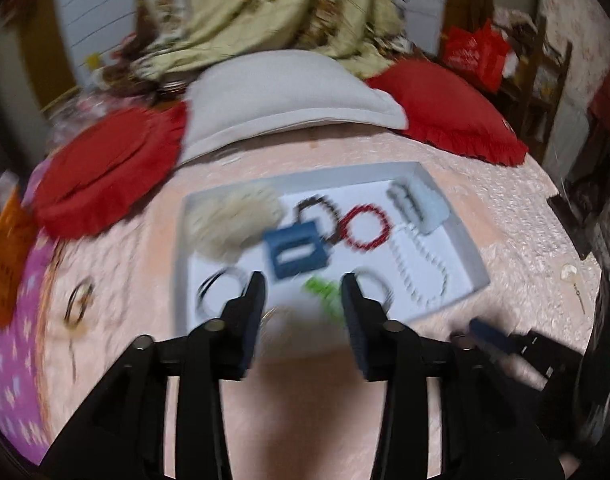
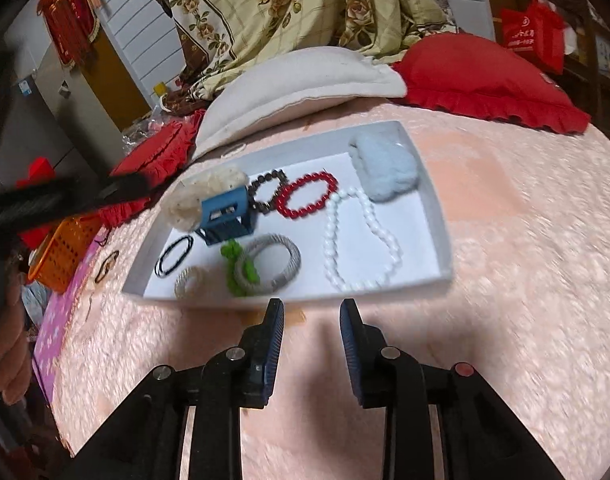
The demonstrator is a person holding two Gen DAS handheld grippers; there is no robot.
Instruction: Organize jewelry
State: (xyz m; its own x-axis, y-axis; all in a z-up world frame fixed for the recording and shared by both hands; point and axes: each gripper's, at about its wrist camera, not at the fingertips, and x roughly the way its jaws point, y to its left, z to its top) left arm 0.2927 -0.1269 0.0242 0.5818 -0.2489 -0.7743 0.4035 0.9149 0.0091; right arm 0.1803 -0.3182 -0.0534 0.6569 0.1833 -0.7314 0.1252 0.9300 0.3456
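Two grippers, left gripper (image 1: 303,286) and right gripper (image 2: 312,312), jaws apart, empty, poised at 6 o'clock of white tray (image 2: 433,208) holding jewelry; stray bangle (image 2: 107,266) at tray's 9 o'clock likely next pick.

Soft, warm indoor light. The left wrist view is strongly motion-blurred; the right wrist view is sharper. Fisheye bending and dark corners are at the edges.

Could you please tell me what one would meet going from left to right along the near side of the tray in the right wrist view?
Black hair ties → small pale ring → green piece → grey braided bangle → white bead necklace.
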